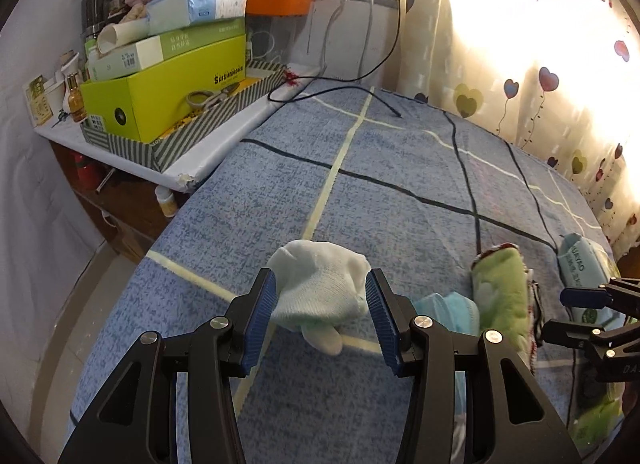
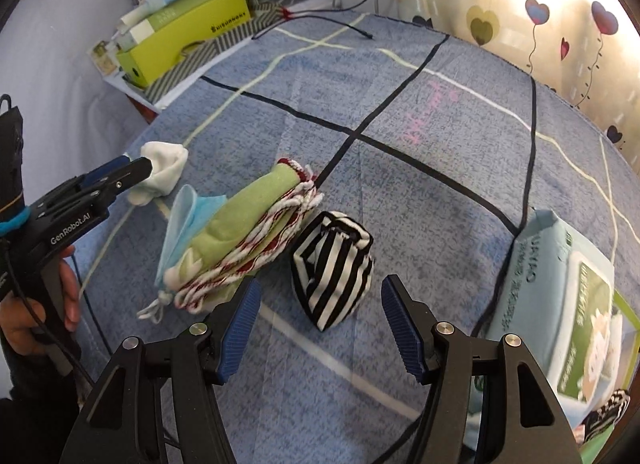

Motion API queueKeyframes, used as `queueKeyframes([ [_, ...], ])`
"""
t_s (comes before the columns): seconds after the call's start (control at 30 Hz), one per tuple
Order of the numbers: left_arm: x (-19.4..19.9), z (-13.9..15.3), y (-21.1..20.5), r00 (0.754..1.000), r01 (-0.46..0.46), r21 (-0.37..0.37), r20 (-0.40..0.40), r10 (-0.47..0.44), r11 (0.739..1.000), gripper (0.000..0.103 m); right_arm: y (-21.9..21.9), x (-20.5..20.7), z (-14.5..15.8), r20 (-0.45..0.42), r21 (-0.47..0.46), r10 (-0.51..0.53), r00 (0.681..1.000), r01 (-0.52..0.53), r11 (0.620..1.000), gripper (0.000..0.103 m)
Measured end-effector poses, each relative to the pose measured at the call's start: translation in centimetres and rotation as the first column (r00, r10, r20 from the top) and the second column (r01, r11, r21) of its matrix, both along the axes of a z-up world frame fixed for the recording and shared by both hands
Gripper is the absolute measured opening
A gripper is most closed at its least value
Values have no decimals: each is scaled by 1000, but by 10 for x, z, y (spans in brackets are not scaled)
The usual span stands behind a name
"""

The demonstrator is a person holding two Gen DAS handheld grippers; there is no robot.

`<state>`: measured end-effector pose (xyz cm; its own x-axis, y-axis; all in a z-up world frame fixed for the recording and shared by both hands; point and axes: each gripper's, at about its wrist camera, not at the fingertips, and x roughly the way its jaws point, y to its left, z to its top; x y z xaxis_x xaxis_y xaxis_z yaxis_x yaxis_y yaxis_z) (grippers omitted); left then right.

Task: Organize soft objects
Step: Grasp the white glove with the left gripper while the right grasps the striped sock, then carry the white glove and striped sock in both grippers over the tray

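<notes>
On the bed (image 2: 420,112), a rolled sock (image 2: 162,168) lies left of a folded cloth bundle (image 2: 248,236), a striped pouch (image 2: 334,268) right of it, a wipes pack (image 2: 560,296) farthest right.

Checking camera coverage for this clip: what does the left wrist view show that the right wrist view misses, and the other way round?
Only the left wrist view: the scissors in the striped tray and the left tongs seen from behind, open around the white sock.
Only the right wrist view: the black-and-white striped bundle ahead of the open right tongs, and the hand holding the left tool.
Both: the green rolled cloth, wipes pack, yellow-green box and blue bedsheet.
</notes>
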<state>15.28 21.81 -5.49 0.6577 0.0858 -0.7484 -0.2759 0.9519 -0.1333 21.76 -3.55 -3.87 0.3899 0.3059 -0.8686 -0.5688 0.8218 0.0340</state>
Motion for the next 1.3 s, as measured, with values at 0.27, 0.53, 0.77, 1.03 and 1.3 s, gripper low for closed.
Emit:
queueKeyframes([
  [0.27, 15, -18, 5, 999, -5, -20, -39, 4, 1000, 48, 2, 23, -18, -23, -40, -27, 999, 26, 999, 35],
  [0.53, 19, -24, -5, 998, 9, 24, -58, -8, 1000, 35, -2, 19, -18, -15, -28, -2, 1000, 2, 1000, 9],
  [0.77, 0, -7, -11, 999, 4, 15, -32, -3, 1000, 29, -18, 2, 7, 49, 20, -12, 999, 11, 1000, 9],
  [1.03, -44, 31, -36, 998, 13, -1, 60, -13, 1000, 29, -43, -39, 36, 121, 111, -16, 993, 2, 994, 9],
  [1.3, -74, 55, -78, 989, 92, -32, 117, -88, 995, 29, -71, -89, 61, 197, 176, -26, 980, -9, 984, 9],
])
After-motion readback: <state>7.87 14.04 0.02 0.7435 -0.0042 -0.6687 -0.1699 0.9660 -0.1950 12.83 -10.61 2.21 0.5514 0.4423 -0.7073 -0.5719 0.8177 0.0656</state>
